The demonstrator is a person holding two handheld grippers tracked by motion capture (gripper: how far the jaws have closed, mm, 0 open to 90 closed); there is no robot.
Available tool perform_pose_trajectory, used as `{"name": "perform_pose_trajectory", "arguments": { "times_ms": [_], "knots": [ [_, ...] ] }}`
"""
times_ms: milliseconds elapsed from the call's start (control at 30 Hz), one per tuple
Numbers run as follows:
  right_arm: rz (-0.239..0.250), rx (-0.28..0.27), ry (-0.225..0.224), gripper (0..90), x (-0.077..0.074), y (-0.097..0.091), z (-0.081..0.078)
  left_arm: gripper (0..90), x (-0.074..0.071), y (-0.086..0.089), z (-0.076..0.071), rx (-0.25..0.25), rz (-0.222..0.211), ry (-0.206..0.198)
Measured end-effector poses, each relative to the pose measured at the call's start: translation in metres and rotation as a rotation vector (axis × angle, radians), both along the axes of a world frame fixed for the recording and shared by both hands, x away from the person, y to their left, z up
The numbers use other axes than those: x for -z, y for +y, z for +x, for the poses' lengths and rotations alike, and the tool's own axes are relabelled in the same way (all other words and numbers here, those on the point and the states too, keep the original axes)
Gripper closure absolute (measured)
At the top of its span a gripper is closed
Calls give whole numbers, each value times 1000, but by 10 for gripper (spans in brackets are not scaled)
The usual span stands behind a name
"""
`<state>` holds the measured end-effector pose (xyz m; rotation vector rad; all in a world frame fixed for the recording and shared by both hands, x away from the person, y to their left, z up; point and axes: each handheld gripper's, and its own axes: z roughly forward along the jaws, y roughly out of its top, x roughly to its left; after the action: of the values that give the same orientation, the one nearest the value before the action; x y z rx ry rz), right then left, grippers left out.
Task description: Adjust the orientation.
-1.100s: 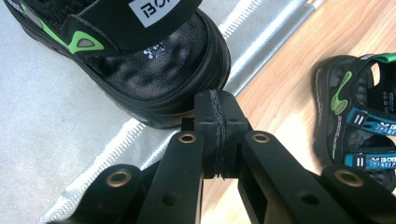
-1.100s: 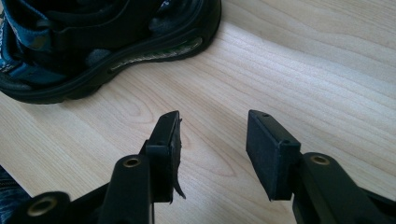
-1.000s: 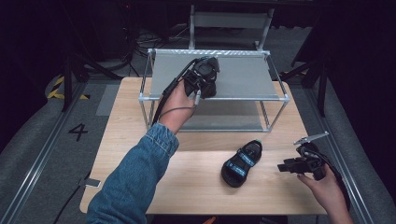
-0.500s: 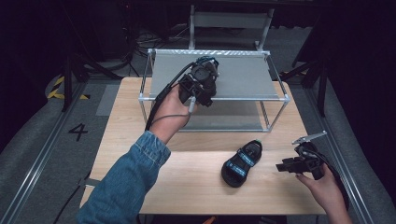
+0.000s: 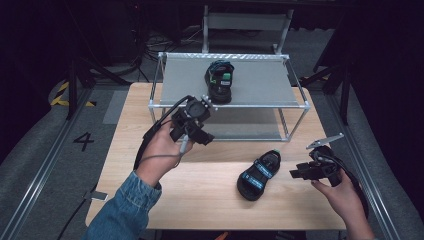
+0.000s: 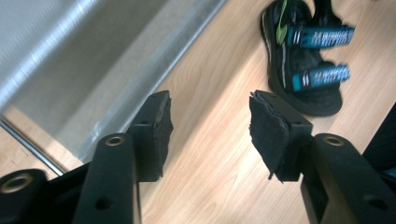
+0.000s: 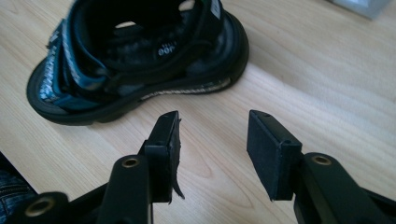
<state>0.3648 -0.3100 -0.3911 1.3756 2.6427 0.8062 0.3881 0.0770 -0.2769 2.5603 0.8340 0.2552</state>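
Observation:
One black sandal with blue straps (image 5: 219, 80) stands on the top shelf of the metal rack (image 5: 280, 85). Its twin (image 5: 258, 172) (image 7: 135, 60) (image 6: 306, 56) lies on the wooden table in front of the rack. My left gripper (image 5: 200, 134) (image 6: 210, 126) hangs before the rack's front rail, tilted down toward the table. Its jaws have just been opening and nothing is between them. My right gripper (image 5: 296, 173) (image 7: 212, 140) is open just right of the table sandal, pointing at it without touching.
The rack's lower shelf (image 6: 93, 70) sits close to the left gripper's left. A cable trails from each gripper. The table's front edge (image 5: 210, 225) is near the forearms. A dark floor with a rail runs along both sides.
The left gripper has let go of the sandal on the top shelf, opened, and drawn back and down in front of the rack. The right gripper has barely shifted.

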Motion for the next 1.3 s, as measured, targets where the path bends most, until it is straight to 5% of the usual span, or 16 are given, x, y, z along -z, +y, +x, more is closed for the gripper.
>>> {"name": "perform_pose_trajectory", "arguments": {
  "times_ms": [200, 233, 467, 833, 1033, 1300],
  "knots": [
    [-23, -25, -22, 543, -18, 17, 11, 447, 22, 16, -14, -29, -20, 13],
    [-33, -32, -25, 543, -20, 20, 13, 446, 28, 22, -16, -43, -50, 23],
    [-37, -52, -12, 543, -28, 35, 26, 442, 31, 49, -14, -59, -94, 54],
    [-148, -79, -26, 526, -35, 64, 49, 437, 39, 71, -7, -104, -67, 82],
    [-261, -113, -6, 741, -29, 76, 60, 445, 42, 82, -3, -118, -66, 88],
    [-302, -132, -23, 857, -30, 78, 50, 453, 47, 80, 1, -119, -49, 105]
  ]
}}
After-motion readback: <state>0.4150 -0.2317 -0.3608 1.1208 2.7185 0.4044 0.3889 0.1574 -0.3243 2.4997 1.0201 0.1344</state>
